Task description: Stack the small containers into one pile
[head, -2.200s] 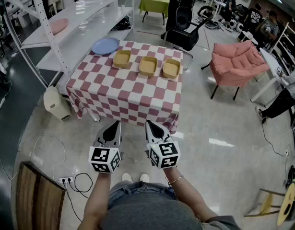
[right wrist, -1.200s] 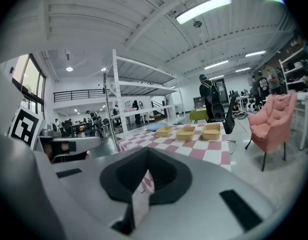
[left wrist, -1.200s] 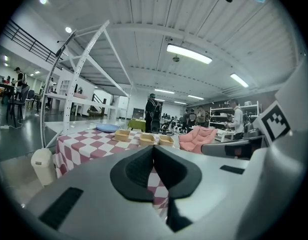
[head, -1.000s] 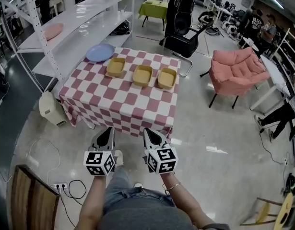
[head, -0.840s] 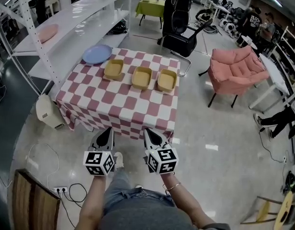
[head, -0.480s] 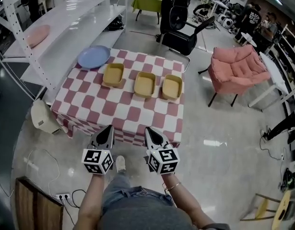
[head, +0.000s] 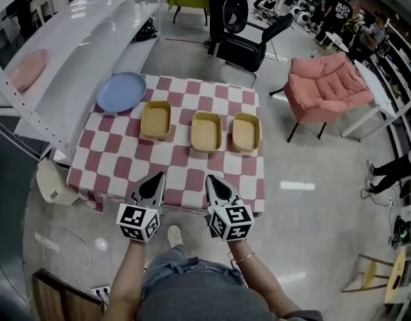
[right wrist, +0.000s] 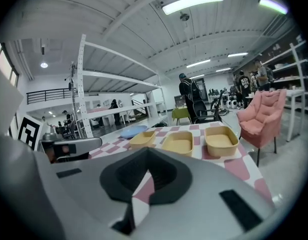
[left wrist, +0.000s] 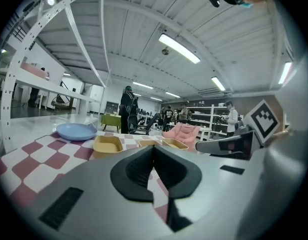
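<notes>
While I stand at the near edge of the red-and-white checkered surface (head: 175,158), both grippers hang over that edge and hold nothing. The left gripper (head: 157,176) has its jaws pressed together; the right gripper (head: 212,179) has its tips meeting too. The only markings close up are black-and-white square codes on the left cube (head: 138,221) and right cube (head: 230,221). The white print on distant people's dark shirts is too small to read.

Three tan containers sit in a row across the far half of the surface, apart and unstacked: left container (head: 156,120), middle container (head: 206,130), right container (head: 246,132). A blue plate (head: 121,91) lies at the far left corner, just beyond the left container. A pink armchair (head: 329,89) stands to the right and a white shelf (head: 71,52) to the left.

Versus two seconds back, the surface is much nearer. The grippers were over bare floor then and now overlap the cloth edge. The containers and plate keep the same layout, and the jaws are unchanged.
</notes>
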The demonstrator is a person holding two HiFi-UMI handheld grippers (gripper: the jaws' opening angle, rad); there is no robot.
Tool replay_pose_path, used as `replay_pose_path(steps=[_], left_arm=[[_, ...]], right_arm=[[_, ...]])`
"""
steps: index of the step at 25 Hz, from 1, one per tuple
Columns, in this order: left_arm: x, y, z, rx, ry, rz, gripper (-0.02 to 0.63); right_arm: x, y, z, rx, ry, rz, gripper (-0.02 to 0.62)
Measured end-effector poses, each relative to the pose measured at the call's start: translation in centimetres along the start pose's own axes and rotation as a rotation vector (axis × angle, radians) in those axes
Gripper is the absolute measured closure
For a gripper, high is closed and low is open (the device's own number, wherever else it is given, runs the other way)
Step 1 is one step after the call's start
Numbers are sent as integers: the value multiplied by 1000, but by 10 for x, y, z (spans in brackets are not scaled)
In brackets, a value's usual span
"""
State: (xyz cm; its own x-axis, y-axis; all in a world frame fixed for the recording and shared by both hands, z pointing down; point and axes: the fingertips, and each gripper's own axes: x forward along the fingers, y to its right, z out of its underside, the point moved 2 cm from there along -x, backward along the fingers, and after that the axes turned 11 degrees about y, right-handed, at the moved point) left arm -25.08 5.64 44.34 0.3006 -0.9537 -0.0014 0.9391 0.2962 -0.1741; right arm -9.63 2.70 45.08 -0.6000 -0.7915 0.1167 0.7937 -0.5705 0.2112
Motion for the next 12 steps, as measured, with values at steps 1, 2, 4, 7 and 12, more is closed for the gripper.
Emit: replay_pose_path(steps=[1,2,4,7,12], left_arm=[[5,-6,0,-3,-3,9,589],[9,-11,0,-7,-5,17,589],[18,-21,0,-14,-13,34,589],[29,-32,2,-10,-33,66,589],[47,-42,7,-19,-62,104,590]], right_arm=[[6,0,0,-1,-2,9,586],[12,0,0,0,-3,18,584],[23,0,0,4,-8,34,584],[35,-1,2,5,-14,63,584],[44,0,2,14,-22,106,586]])
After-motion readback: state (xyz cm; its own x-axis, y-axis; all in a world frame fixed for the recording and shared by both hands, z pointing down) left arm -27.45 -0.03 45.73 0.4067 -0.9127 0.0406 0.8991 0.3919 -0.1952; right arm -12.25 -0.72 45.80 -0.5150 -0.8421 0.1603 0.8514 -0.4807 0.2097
